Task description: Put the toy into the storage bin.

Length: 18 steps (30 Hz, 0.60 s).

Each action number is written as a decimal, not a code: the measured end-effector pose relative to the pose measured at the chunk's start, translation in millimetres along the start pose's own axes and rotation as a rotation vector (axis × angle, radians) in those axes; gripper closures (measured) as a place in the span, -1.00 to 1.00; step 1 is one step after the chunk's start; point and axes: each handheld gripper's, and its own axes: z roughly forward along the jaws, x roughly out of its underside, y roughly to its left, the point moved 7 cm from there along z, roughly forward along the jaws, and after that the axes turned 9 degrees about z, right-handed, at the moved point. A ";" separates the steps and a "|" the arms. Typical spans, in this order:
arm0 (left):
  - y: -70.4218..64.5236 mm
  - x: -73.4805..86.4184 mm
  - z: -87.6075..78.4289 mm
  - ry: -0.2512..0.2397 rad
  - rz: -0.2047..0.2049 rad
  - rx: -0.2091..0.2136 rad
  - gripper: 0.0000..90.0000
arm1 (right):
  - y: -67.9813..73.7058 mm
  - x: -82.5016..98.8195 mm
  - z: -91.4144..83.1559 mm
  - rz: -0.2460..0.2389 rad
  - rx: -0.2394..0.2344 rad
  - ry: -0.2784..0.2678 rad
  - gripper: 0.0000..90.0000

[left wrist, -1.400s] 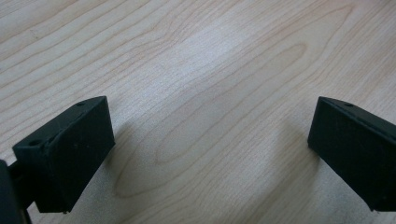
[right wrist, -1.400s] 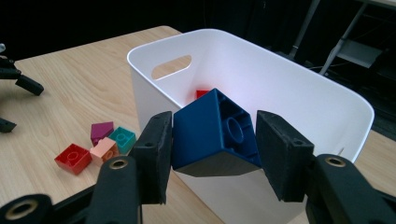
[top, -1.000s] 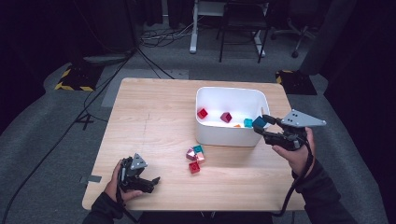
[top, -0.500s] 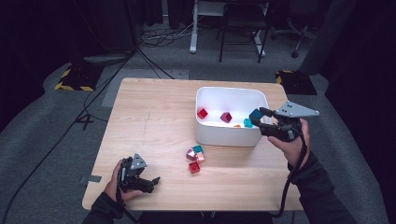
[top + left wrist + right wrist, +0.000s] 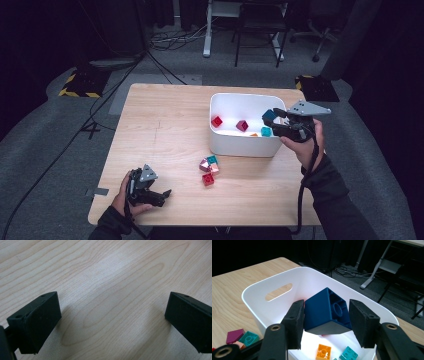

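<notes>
My right gripper (image 5: 272,120) is shut on a dark blue brick (image 5: 270,114) and holds it over the right end of the white bin (image 5: 240,96). In the right gripper view the blue brick (image 5: 325,311) sits tilted between both pads, above the bin's (image 5: 262,287) inside. On the bin floor lie an orange brick (image 5: 323,351) and a teal brick (image 5: 348,353). A red brick (image 5: 216,121) and a magenta one (image 5: 242,125) lie there too. My left gripper (image 5: 162,196) rests open at the table's front left, over bare wood (image 5: 112,277).
A small cluster of bricks (image 5: 209,167), red, teal and pink, lies on the table in front of the bin. Chairs and desk legs stand on the floor beyond the far edge.
My right gripper has carried the blue brick leftward, from beside the bin's right wall to over its inside. The left gripper has not moved.
</notes>
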 end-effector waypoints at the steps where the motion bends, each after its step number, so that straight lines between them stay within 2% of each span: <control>1: 0.0 0.0 0.1 -0.001 -0.001 0.000 -0.99 | -0.4 -0.9 1.8 0.004 -0.002 0.001 0.08; 18: 0.0 0.0 0.0 0.000 0.000 0.000 -0.99 | -12.6 -4.1 30.0 0.030 0.027 0.045 0.08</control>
